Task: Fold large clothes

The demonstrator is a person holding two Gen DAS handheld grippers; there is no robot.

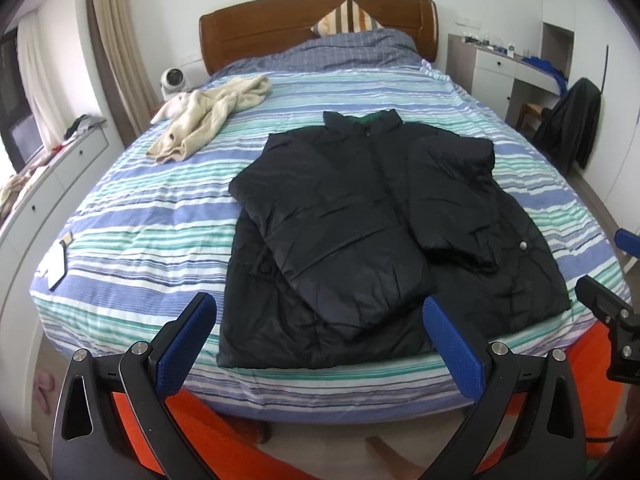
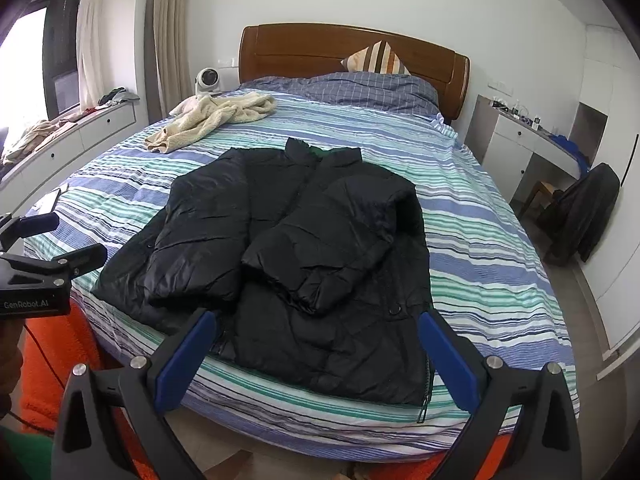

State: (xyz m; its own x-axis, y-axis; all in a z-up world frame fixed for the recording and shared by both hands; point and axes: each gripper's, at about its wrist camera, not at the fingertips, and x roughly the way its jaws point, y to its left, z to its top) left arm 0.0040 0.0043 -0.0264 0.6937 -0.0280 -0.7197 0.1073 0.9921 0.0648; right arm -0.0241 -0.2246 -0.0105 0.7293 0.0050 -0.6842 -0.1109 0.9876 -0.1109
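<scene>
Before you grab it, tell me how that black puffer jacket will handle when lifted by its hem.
The black puffer jacket looks quilted and puffy, so probably light for its bulk. Its creases suggest it will droop limply. The shiny shell may slip, and the folded-in sleeves will likely fall open.

Both tongs are held level and side by side, pointing forward. The left tongs [image 1: 320, 328] have their jaws spread wide, blue pads [image 1: 186, 344] facing inward across an empty gap. The right tongs [image 2: 318, 344] stand the same way, jaws wide apart, nothing between the blue pads [image 2: 450, 360]. In the right wrist view the left tongs show at the left edge, also parted. In the left wrist view the right tongs show at the right edge.
</scene>
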